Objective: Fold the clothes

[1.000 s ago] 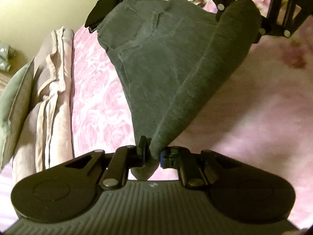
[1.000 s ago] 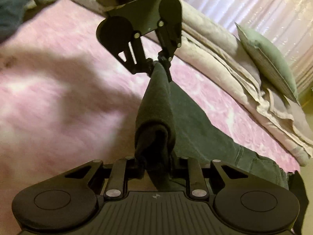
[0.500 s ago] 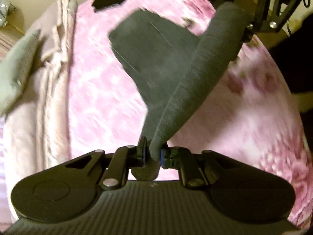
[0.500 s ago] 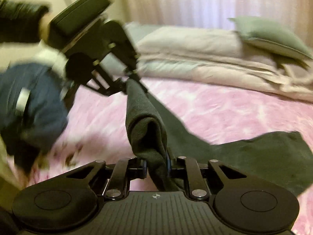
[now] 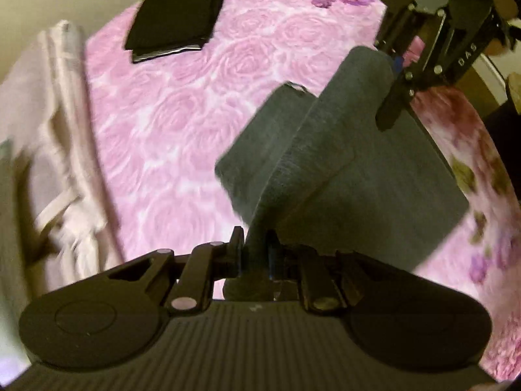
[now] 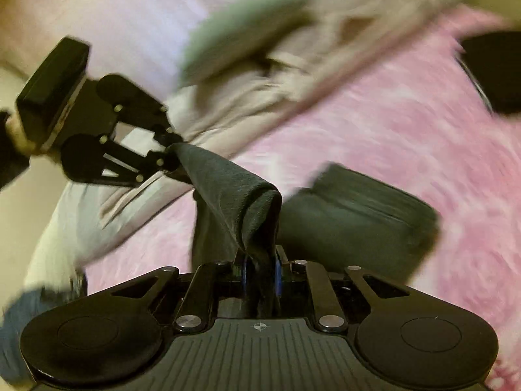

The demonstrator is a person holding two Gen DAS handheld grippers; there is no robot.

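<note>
Flanking grey jeans (image 5: 342, 163) — black folded garment (image 5: 176, 16), beige duvet (image 5: 49, 123).

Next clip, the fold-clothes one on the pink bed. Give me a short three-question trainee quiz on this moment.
1. True or false: both grippers are shut on the grey jeans.
2. What lies folded at the far side of the pink bedspread: A) black garment B) white towel C) red scarf?
3. Fill in: the fold between left gripper and right gripper is held ____ the bed.

Key: 1 true; 2 A, black garment; 3 above.
</note>
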